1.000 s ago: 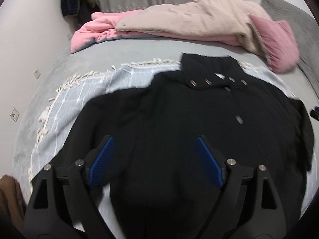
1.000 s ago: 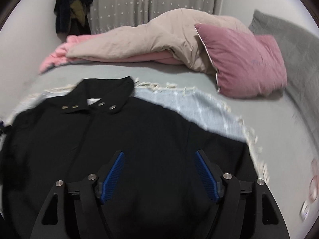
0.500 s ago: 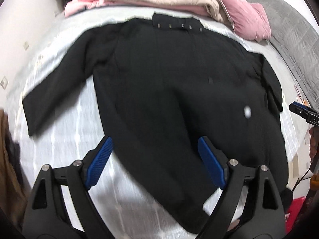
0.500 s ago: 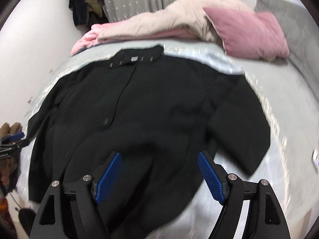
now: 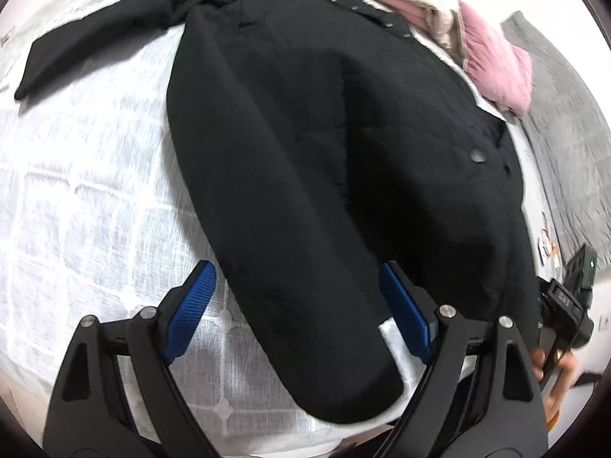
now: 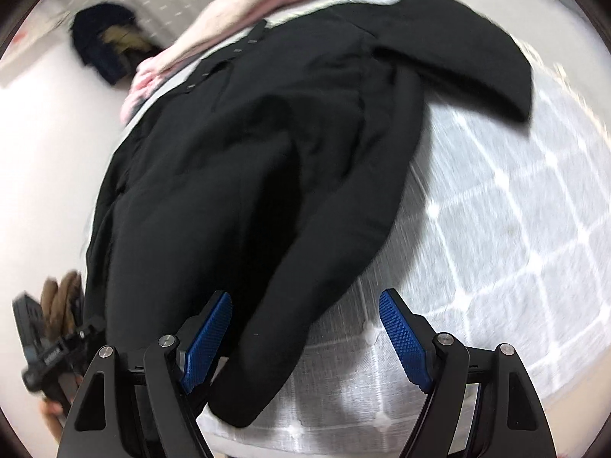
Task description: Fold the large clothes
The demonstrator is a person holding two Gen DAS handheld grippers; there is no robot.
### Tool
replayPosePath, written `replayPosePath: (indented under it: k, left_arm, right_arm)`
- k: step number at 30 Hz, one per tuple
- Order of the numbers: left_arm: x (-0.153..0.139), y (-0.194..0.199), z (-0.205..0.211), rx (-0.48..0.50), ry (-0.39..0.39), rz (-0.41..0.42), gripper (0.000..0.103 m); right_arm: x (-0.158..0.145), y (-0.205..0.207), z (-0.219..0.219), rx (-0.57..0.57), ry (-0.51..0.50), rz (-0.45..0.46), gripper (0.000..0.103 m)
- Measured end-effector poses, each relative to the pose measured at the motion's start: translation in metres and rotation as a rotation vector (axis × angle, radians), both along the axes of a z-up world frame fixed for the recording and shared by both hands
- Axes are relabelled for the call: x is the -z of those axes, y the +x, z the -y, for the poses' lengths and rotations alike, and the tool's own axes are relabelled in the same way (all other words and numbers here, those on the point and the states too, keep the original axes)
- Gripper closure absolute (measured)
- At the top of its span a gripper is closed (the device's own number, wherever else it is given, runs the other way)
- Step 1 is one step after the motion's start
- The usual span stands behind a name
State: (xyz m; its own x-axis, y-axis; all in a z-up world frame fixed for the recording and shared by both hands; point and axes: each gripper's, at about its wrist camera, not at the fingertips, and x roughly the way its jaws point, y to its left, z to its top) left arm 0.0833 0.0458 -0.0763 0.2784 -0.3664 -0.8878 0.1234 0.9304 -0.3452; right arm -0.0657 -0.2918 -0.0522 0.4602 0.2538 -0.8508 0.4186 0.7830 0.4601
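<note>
L gripper (image 5: 296, 313): jaws spread wide, nothing between the blue pads (image 5: 191, 311); hovers over the near hem corner of the coat; hem edge lies in the gap btwn the fingers; contact w/ cloth can't be told
R gripper (image 6: 305, 337): jaws apart, released, empty; its left blue pad (image 6: 206, 347) sits over the coat's hem edge, the other pad over bare blanket; also seen at far right of the L view (image 5: 569, 297), held in a hand (image 5: 552, 366)
L gripper from R view (image 6: 46, 347): dark body at lower left edge, blurred; jaw state not readable there
Black coat (image 5: 324, 160): spread flat on the blanket, front up, hem nearest the cams, collar far; a round dark button (image 5: 476, 157) on the front; row of small metal snaps (image 5: 389, 24) along the collar; one sleeve (image 5: 103, 30) stretched out to the left in L view; other sleeve (image 6: 469, 61) lies out to the right in R view
Blanket (image 5: 76, 191): pale, white grid pattern, under the coat; covers the near bed surface
Pink pillow (image 5: 496, 65): beyond the coat's collar end, at right in L view
Beige duvet (image 6: 244, 26): bunched past the collar, pink cloth under it; blurred
Grey bedding (image 5: 565, 114): far right edge, L view
Dark garment (image 6: 103, 45): hanging against the white wall, far left in R view
</note>
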Motion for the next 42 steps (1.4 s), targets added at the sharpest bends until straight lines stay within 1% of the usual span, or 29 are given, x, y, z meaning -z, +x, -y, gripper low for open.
replayPosePath:
  k: [1, 2, 3, 4, 5, 7, 10, 12, 14, 15, 16, 18, 20, 22, 24, 25, 26, 27, 28, 29, 30, 31, 33, 35, 38, 39, 40, 41, 42]
  left_arm:
    - [0.007, -0.001, 0.001, -0.003, -0.006, -0.019, 0.033]
    - [0.014, -0.002, 0.0, -0.003, -0.024, -0.042, 0.053]
    - [0.016, -0.003, -0.002, -0.006, -0.028, -0.053, 0.064]
    - [0.017, -0.005, -0.007, -0.007, -0.036, -0.058, 0.084]
    - [0.013, -0.006, -0.011, -0.003, -0.055, -0.052, 0.09]
    - [-0.006, -0.01, -0.025, 0.001, -0.118, -0.014, 0.092]
    - [-0.052, -0.019, -0.057, -0.012, -0.166, 0.089, 0.093]
    - [-0.079, -0.026, -0.083, -0.03, -0.186, 0.153, 0.093]
    - [-0.09, -0.033, -0.108, -0.028, -0.238, 0.16, 0.094]
    - [-0.088, -0.036, -0.112, -0.027, -0.238, 0.153, 0.094]
    - [-0.082, -0.04, -0.116, -0.025, -0.201, 0.147, 0.094]
    - [-0.055, -0.043, -0.114, -0.002, -0.13, 0.093, 0.094]
    - [-0.012, -0.041, -0.11, 0.018, -0.064, -0.016, 0.093]
    - [0.019, -0.039, -0.099, 0.046, 0.05, -0.072, 0.088]
    - [0.03, -0.037, -0.094, 0.042, 0.085, -0.098, 0.084]
    - [0.023, -0.037, -0.093, 0.035, 0.095, -0.086, 0.077]
    - [0.016, -0.037, -0.092, 0.033, 0.128, -0.066, 0.063]
    - [0.005, -0.039, -0.09, 0.026, 0.2, -0.02, 0.054]
    - [-0.002, -0.04, -0.088, 0.011, 0.256, 0.02, 0.037]
    - [-0.011, -0.041, -0.085, -0.005, 0.307, 0.071, 0.03]
    - [-0.019, -0.042, -0.084, -0.012, 0.344, 0.123, 0.03]
    - [-0.026, -0.044, -0.08, -0.012, 0.369, 0.162, 0.029]
    - [-0.033, -0.046, -0.075, -0.014, 0.364, 0.203, 0.027]
    - [-0.038, -0.045, -0.07, 0.0, 0.314, 0.237, 0.022]
    - [-0.033, -0.027, -0.033, 0.097, 0.205, 0.25, 0.021]
    - [-0.026, -0.017, -0.02, 0.163, 0.13, 0.252, 0.021]
    - [-0.019, -0.005, -0.015, 0.194, 0.081, 0.255, 0.021]
    - [-0.009, 0.004, -0.011, 0.202, 0.057, 0.248, 0.021]
    - [-0.002, 0.012, -0.01, 0.195, 0.067, 0.222, 0.021]
  right_arm:
    - [0.005, -0.002, -0.001, 0.012, 0.034, -0.006, 0.023]
    - [0.011, -0.004, -0.003, 0.01, 0.072, -0.009, 0.024]
    - [0.016, -0.006, -0.005, -0.009, 0.114, 0.002, 0.04]
    - [0.02, -0.008, -0.008, -0.045, 0.176, 0.021, 0.08]
    - [0.022, -0.01, -0.007, -0.049, 0.193, 0.015, 0.092]
    - [0.014, -0.016, 0.002, -0.038, 0.18, 0.038, 0.095]
    - [-0.022, -0.035, 0.025, 0.001, 0.131, 0.125, 0.097]
    - [-0.055, -0.056, 0.049, 0.049, 0.058, 0.196, 0.097]
    - [-0.077, -0.078, 0.07, 0.09, 0.001, 0.242, 0.097]
    - [-0.082, -0.089, 0.081, 0.104, -0.012, 0.25, 0.098]
    - [-0.083, -0.095, 0.086, 0.114, -0.021, 0.247, 0.098]
    - [-0.068, -0.106, 0.094, 0.135, -0.051, 0.198, 0.098]
    - [-0.039, -0.108, 0.093, 0.13, -0.064, 0.105, 0.098]
    - [-0.008, -0.104, 0.088, 0.106, -0.093, 0.008, 0.096]
    - [0.03, -0.099, 0.083, 0.077, -0.152, -0.137, 0.093]
    - [0.04, -0.097, 0.08, 0.068, -0.177, -0.173, 0.085]
    - [0.041, -0.097, 0.078, 0.068, -0.194, -0.164, 0.082]
    - [0.037, -0.098, 0.075, 0.07, -0.213, -0.164, 0.08]
    - [0.031, -0.099, 0.073, 0.07, -0.236, -0.172, 0.074]
    - [0.026, -0.098, 0.071, 0.073, -0.28, -0.18, 0.068]
    - [0.021, -0.097, 0.069, 0.075, -0.327, -0.18, 0.054]
    - [0.009, -0.096, 0.063, 0.074, -0.391, -0.175, 0.045]
    - [-0.002, -0.094, 0.058, 0.073, -0.439, -0.154, 0.041]
    - [-0.01, -0.089, 0.051, 0.079, -0.437, -0.111, 0.039]
    - [-0.015, -0.068, 0.035, 0.053, -0.398, -0.041, 0.036]
    - [-0.013, -0.057, 0.028, 0.028, -0.379, -0.017, 0.036]
    - [-0.007, -0.043, 0.028, 0.002, -0.358, 0.003, 0.033]
    - [-0.003, -0.032, 0.021, -0.027, -0.334, 0.02, 0.032]
    - [0.002, -0.02, 0.015, -0.052, -0.317, 0.031, 0.031]
